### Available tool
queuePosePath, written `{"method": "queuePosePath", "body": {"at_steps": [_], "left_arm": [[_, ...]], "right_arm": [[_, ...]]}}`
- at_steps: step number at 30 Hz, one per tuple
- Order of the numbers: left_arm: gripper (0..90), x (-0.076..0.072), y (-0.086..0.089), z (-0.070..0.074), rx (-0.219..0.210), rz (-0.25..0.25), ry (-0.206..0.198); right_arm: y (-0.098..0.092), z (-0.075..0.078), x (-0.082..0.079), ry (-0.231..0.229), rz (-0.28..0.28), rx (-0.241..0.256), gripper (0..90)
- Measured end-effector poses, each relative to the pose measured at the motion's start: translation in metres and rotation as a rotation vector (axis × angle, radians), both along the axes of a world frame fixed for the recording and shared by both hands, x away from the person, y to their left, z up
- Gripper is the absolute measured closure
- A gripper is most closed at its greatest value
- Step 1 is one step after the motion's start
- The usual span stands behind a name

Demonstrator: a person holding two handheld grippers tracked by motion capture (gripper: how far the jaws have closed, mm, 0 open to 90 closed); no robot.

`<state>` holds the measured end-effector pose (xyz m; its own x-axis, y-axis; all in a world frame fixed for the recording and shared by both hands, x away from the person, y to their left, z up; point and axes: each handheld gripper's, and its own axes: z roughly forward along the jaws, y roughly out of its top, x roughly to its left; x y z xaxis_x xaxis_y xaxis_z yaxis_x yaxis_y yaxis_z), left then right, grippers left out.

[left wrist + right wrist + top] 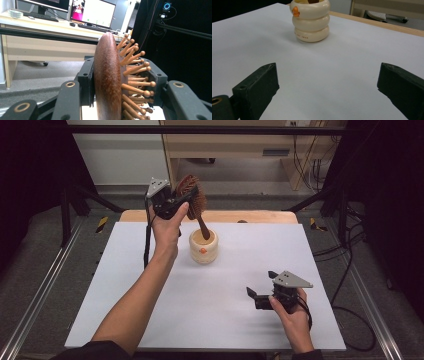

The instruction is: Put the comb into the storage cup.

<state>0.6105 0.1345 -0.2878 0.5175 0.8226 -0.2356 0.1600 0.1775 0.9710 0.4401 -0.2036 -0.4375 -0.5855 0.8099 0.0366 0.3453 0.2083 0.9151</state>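
Hairbrush point(191, 195) clamped by raised left gripper point(176, 200) above holder point(203, 246).

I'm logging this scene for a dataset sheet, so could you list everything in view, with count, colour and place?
Hairbrush: one, dark reddish-brown wood with lighter wooden pins, held above the holder, handle end dipping into its mouth.
Holder: one, cream, ringed shape with a small orange mark, standing mid-table toward the far edge.
Table: one, white top with a light wood strip at the far edge.
Desk with monitors: beige, beyond the table in the left gripper view.
Left claw: one, black with a grey plate, raised above the table, shut on the hairbrush head.
Right claw: one, black with a grey plate, low over the near right of the table, jaws open, holding nothing.
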Motion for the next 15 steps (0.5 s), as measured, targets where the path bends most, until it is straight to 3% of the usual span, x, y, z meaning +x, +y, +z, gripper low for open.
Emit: {"method": "queuePosePath", "body": {"at_steps": [15], "left_arm": [[50.6, 0.0007, -0.0068, -0.0054, 0.035, -0.012, 0.004]], "right_arm": [[0.0019, -0.0006, 0.0000, 0.000, 0.005, 0.001, 4.0]]}}
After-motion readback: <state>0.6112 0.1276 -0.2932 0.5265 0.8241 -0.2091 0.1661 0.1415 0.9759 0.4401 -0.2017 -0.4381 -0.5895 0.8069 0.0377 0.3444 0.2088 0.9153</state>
